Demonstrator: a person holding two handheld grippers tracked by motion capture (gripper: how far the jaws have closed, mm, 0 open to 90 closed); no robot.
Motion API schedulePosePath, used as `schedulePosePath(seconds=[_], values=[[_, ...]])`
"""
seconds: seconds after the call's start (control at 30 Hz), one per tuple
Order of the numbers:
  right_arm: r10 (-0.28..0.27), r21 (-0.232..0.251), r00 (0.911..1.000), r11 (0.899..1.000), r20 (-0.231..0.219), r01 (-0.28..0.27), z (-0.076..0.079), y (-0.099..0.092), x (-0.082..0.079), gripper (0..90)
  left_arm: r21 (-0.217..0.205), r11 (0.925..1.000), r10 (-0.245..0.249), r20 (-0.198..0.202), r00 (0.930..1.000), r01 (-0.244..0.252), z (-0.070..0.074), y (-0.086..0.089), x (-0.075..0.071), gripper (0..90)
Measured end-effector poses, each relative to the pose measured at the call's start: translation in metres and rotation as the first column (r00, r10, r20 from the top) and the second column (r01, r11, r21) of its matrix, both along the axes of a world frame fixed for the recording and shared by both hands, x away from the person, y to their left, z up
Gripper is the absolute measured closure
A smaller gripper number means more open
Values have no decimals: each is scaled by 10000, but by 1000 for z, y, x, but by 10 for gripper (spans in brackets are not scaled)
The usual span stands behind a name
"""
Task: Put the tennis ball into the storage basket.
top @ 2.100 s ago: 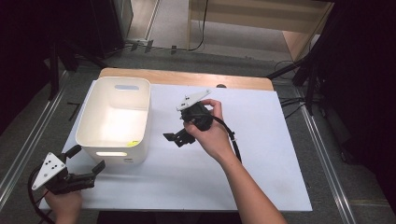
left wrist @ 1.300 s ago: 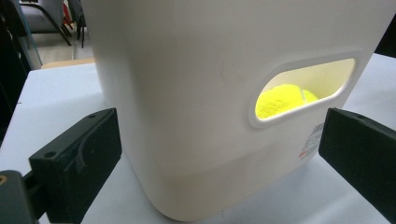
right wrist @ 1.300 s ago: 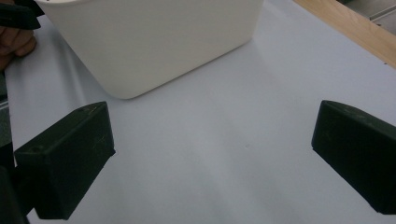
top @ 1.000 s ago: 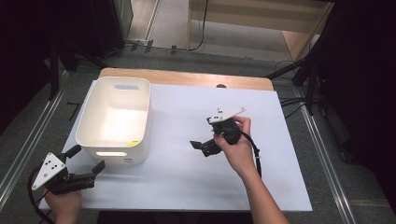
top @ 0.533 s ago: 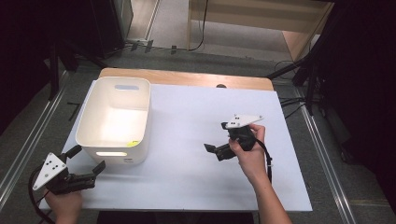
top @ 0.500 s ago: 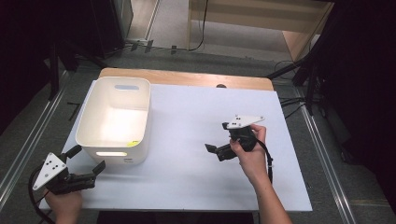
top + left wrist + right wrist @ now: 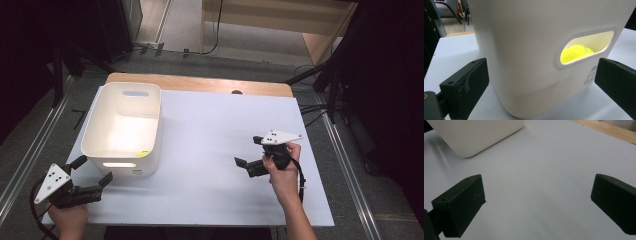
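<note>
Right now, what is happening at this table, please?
A person holds a claw in each hand over a white table. The left claw is open beside the white bin, where a yellow ball shows through the handle slot. The right claw is open and empty, apart from the bin.

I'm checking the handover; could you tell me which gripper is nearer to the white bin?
Left. The left gripper sits just off the white bin at its near end, while the right gripper is well off across the table.
</note>
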State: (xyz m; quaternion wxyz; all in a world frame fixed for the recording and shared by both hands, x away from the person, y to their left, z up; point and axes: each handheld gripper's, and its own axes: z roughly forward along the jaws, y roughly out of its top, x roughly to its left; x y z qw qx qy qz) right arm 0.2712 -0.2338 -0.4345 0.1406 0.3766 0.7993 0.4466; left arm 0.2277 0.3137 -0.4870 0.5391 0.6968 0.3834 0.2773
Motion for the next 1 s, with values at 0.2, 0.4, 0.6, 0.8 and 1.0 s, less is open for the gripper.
schedulePosePath(seconds=[0.2, 0.4, 0.6, 0.8, 1.0], values=[[-325, 155, 9995, 9994, 58, 324, -6, -17, -9, 0, 121, 9999, -9, 40, 10000, 8, 0, -1, 0, 0], [-696, 323, 9976, 9971, 60, 694, -11, -34, -17, 0, 138, 9999, -20, 75, 10000, 19, -1, -2, 0, 0], [-997, 495, 9947, 9939, 238, 984, -12, -49, -24, 0, 140, 9999, -7, 54, 10000, 6, -1, -2, 0, 0], [-1240, 688, 9916, 9902, 367, 1212, -16, -64, -32, 0, 148, 9999, -11, 65, 10000, 10, -1, -2, 0, 0], [-1579, 878, 9863, 9843, 471, 1534, -21, -79, -41, 0, 176, 9998, -17, 66, 10000, 16, -1, -2, 0, 0]])
